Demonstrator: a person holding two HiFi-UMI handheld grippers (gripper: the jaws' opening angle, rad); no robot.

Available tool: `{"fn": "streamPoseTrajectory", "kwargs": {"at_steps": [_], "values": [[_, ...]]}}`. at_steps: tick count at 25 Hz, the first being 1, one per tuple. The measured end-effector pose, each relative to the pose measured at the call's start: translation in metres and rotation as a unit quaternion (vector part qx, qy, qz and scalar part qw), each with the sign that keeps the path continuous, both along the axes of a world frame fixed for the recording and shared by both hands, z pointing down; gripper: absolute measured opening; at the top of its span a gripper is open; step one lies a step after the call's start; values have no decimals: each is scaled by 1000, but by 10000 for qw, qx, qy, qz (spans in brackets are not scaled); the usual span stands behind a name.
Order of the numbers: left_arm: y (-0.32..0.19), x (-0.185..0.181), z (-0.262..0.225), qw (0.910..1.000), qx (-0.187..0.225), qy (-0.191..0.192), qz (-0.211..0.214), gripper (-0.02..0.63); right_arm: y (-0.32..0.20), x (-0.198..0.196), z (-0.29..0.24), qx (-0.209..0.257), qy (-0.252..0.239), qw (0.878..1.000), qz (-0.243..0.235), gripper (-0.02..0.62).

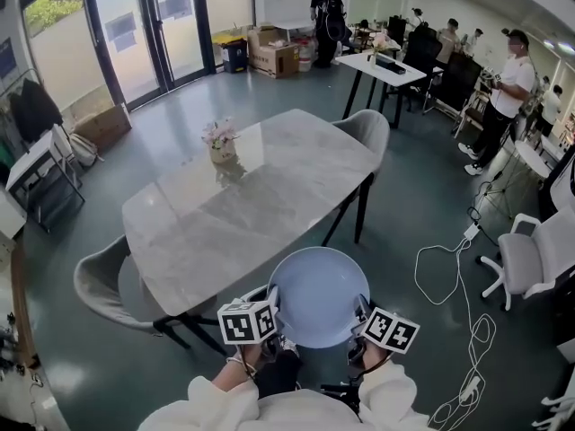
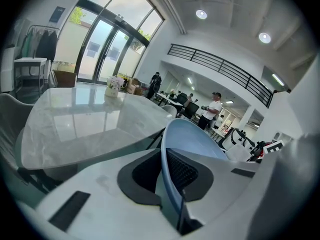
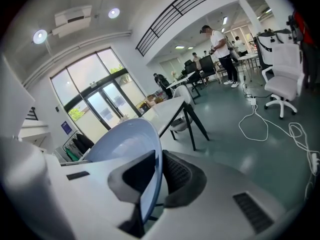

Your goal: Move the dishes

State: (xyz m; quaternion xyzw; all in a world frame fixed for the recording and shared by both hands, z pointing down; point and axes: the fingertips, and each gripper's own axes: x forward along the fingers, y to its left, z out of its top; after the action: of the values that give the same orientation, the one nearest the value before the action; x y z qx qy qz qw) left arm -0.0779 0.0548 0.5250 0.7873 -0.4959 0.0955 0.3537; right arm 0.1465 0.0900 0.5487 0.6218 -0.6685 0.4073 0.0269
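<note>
Blue plate (image 1: 319, 294) gripped by left hand-held gripper (image 1: 271, 296) and right hand-held gripper (image 1: 362, 310), seemingly level.

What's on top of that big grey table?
A flower pot is all that shows on the table, standing near one edge. The blue plate, gripped by the left claw and right claw, covers the table's near corner, so that part cannot be seen.

Open-plan office/lab: white bench (image 1: 382, 68) w/ gear at back, swivel chair (image 1: 530, 259), loose floor cables (image 1: 449, 281), cardboard boxes (image 1: 274, 57), glass entry doors (image 1: 148, 25), ppl (image 1: 508, 88) standing round workstations.
</note>
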Motion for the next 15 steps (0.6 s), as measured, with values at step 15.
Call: {"fn": "streamPoseTrajectory", "kwargs": {"at_steps": [15], "values": [[-94,18,4,9999,38,108,30,26,-83,16,-2,30,140,9999,16,95]]}}
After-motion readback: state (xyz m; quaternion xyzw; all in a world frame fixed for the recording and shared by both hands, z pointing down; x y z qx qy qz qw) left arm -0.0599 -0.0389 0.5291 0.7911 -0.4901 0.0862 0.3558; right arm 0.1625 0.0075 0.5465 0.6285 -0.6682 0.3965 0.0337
